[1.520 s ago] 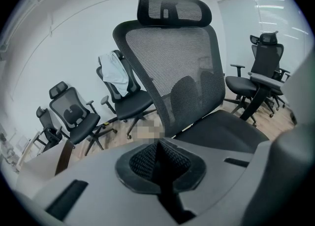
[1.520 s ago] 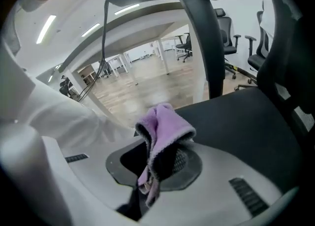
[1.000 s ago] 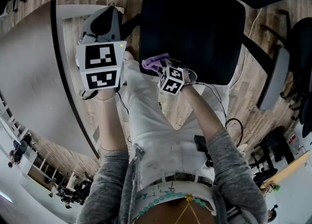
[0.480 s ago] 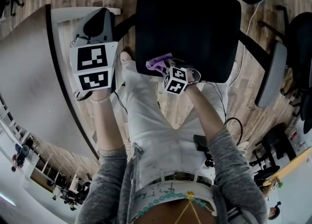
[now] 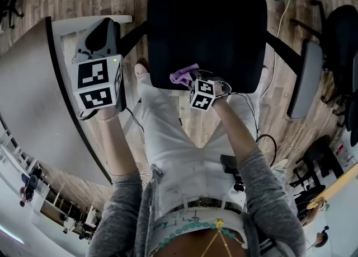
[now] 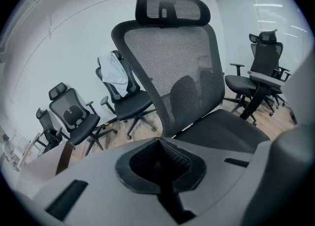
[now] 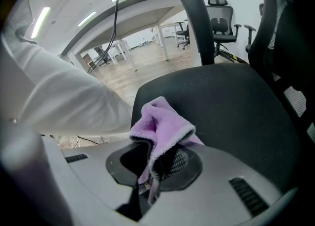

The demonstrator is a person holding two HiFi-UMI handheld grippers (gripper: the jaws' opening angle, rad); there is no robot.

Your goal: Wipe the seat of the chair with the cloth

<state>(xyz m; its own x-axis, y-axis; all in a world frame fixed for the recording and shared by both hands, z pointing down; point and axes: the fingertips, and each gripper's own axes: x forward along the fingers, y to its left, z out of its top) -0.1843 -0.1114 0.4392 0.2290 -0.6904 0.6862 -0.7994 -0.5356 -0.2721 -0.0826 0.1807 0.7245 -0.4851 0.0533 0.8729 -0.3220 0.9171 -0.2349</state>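
Note:
The chair's black seat [image 5: 212,26] fills the top middle of the head view. A purple cloth [image 5: 183,75] lies bunched on its near edge, and my right gripper [image 5: 190,80] is shut on it. In the right gripper view the cloth [image 7: 162,121] folds up out of the closed jaws of the right gripper [image 7: 156,158], with the seat [image 7: 226,107] right beyond it. My left gripper [image 5: 103,33] is held off to the left of the seat, above the floor. It is shut with nothing in it [image 6: 160,146] and faces the chair's mesh back [image 6: 172,67].
A grey desk [image 5: 33,93] curves along the left. The chair's armrest [image 5: 305,79] sticks out at the right, with another dark chair [image 5: 342,32] behind it. Cables [image 5: 263,138] trail on the wooden floor. Several office chairs [image 6: 74,116] stand by the far wall.
My right gripper has slid the cloth to the right along the seat's near edge. My left gripper has drifted left, away from the chair.

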